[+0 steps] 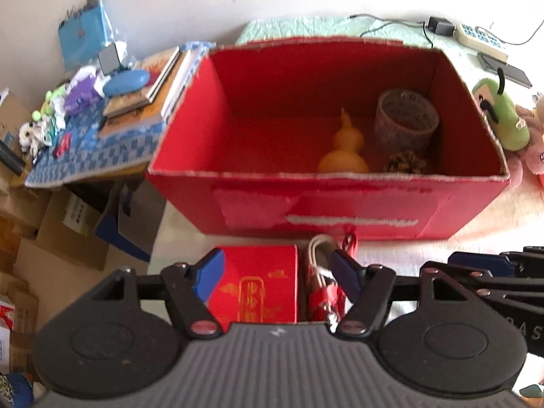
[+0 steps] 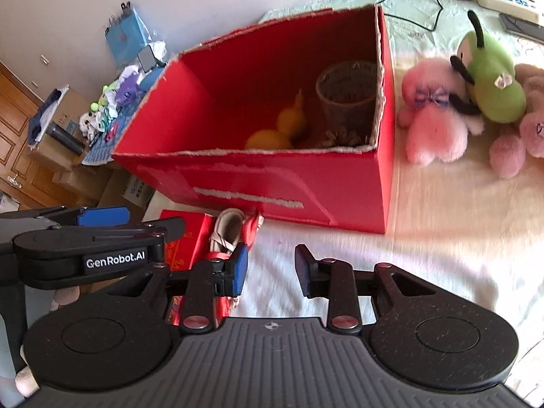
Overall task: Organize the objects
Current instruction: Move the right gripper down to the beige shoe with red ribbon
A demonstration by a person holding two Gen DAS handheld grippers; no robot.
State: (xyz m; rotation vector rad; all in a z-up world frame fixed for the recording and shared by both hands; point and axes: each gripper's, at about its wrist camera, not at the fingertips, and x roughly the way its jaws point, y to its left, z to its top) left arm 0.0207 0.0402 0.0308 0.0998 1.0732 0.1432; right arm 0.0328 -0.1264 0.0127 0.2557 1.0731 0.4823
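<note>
The small red gift box [image 1: 261,282] with gold printing lay at the bottom centre of the left wrist view, between the open fingers of the left gripper [image 1: 275,273], whose blue pads stood either side of it and of the little red shoe [image 1: 323,272] just beside it; nothing was clamped. By the look of it the box was light, stiff card with smooth faces, so a squeeze across its two flat sides seemed the safe hold, while the shoe looked soft and likely to fold, better pinched at its opening rim. In the right wrist view both lay at lower left, and the right gripper [image 2: 270,268] hung partly open over bare bedding, empty.

Directly above them in both views stood the big red carton [image 1: 340,210], torn along its top edge, already holding a yellow gourd [image 1: 343,149], a grey patterned cup [image 1: 404,119] and a small speckled thing too blurred to name.

All rested on a pale quilted bedspread [image 2: 425,238], soft and yielding. Plush toys, a green one [image 2: 489,78] and a pink one [image 2: 431,125], lay at upper right. A cluttered side table with books [image 1: 142,95] filled the upper left, cardboard boxes beneath it.
</note>
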